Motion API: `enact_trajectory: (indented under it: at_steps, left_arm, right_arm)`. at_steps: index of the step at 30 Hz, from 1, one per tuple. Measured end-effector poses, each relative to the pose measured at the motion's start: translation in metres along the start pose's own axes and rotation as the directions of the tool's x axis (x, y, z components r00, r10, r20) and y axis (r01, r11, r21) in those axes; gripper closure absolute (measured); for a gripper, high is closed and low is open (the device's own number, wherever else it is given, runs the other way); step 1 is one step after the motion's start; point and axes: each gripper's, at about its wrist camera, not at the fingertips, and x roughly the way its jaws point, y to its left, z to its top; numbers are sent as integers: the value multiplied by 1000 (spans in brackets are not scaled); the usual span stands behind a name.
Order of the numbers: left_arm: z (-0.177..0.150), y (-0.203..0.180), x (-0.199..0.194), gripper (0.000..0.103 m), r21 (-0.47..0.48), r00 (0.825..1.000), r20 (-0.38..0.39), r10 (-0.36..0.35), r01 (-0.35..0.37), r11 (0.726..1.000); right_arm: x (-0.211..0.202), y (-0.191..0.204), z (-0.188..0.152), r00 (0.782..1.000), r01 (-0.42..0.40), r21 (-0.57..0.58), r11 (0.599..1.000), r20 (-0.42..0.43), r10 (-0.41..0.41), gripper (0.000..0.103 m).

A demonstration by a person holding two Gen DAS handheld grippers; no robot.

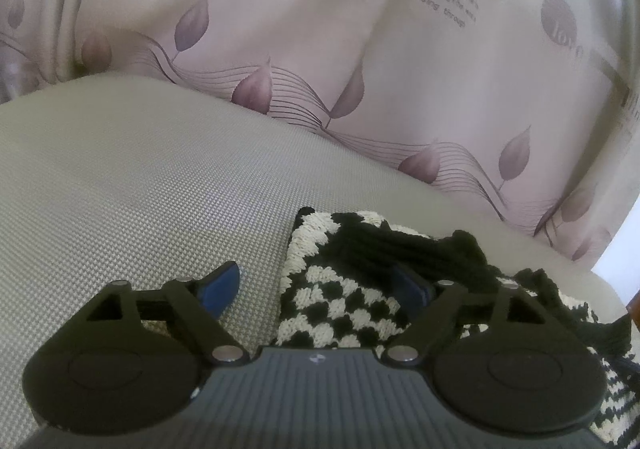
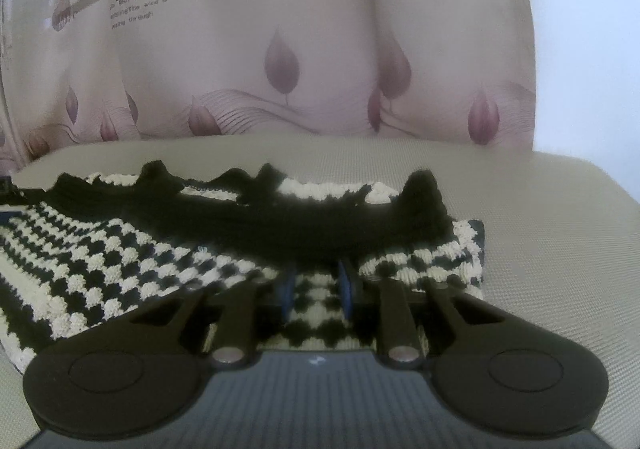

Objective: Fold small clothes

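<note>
Our left gripper (image 1: 320, 285) lies low and wide open, straddling the knitted garment's (image 1: 344, 305) edge. Our right gripper (image 2: 318, 287), level and narrowed, pinches a fold of it on the cushion (image 2: 540, 233).

garment (image 2: 168, 265) on cushion (image 1: 140, 185), curtain (image 2: 320, 49) behind

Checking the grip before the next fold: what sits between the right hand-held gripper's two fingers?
In the right wrist view, a strip of the black-and-white checked knit garment fills the narrow gap of the right hand-held gripper, below its black ribbed edge.
</note>
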Motion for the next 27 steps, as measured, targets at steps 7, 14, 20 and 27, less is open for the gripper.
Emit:
enact_trajectory:
  at_steps: [7, 14, 20, 27]
  left_arm:
    - [0, -1, 1, 18, 10, 1000, -1, 7, -7, 1000]
    - [-1, -3, 1, 12, 28, 1000, 4, 16, -17, 999]
    - [-2, -5, 2, 9, 40, 1000, 4, 29, -29, 999]
    - [-3, -9, 1, 2, 68, 999, 13, 33, -34, 997]
  right_arm:
    - [1, 2, 1, 1000, 16, -23, 1000, 0, -16, 81]
    - [-1, 5, 0, 1000, 22, -31, 999, 4, -22, 79]
    - [-4, 12, -2, 1000, -10, -72, 997, 21, 11, 16]
    - [-4, 13, -2, 999, -40, -79, 996, 12, 41, 0]
